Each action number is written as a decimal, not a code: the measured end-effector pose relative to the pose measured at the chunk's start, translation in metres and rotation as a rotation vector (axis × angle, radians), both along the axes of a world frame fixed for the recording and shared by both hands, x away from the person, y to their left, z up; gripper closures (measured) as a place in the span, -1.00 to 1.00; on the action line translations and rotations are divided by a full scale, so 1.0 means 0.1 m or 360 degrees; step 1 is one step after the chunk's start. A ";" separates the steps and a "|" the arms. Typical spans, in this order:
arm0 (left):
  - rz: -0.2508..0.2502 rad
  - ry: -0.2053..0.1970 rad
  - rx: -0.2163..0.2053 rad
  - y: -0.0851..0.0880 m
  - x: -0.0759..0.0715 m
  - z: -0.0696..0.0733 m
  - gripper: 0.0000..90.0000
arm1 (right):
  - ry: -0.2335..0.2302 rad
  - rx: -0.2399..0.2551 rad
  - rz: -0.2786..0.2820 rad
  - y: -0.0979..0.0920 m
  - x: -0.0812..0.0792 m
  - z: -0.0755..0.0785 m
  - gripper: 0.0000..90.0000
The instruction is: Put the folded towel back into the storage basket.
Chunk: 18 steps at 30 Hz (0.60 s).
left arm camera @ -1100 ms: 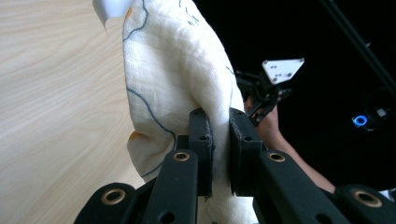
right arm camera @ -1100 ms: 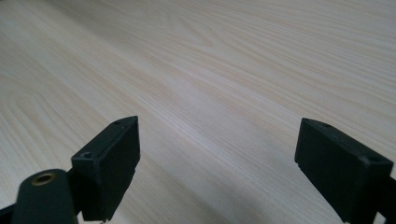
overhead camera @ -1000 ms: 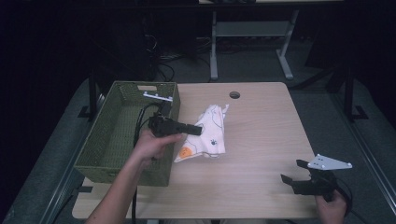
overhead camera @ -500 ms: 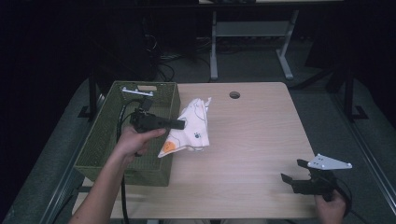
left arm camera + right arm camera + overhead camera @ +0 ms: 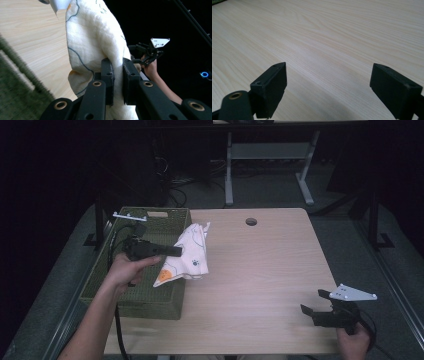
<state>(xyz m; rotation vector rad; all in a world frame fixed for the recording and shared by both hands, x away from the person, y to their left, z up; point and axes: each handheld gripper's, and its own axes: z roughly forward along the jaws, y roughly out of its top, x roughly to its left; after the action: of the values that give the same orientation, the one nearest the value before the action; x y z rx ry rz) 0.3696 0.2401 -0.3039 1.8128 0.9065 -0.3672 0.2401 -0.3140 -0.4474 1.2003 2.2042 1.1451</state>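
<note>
Left gripper [image 5: 175, 251] pinches the white printed cloth [image 5: 190, 255] tight and has carried it from the table to above the green woven basket's [image 5: 150, 302] edge, ready to drop in.

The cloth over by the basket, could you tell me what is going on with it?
A person's left gripper is shut on a white patterned cloth and holds it in the air at the right rim of the green basket, partly over the table. The right gripper rests open and empty near the table's front right corner.
</note>
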 end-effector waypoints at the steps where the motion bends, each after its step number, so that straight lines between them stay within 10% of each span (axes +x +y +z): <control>1: 0.0001 0.0001 0.0006 0.03 0.00 0.00 0.82 | -0.0001 -0.0002 0.0000 0.00 0.00 0.00 -0.70; 18: 0.0095 0.0002 0.0098 0.49 0.00 0.01 0.82 | 0.0001 -0.0020 -0.0013 0.03 0.01 0.00 -0.70</control>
<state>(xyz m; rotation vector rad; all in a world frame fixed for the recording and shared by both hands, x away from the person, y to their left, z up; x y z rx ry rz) 0.3699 0.2895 -0.3026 1.8375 0.9800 -0.3061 0.2410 -0.3106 -0.4478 1.2038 2.2016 1.1262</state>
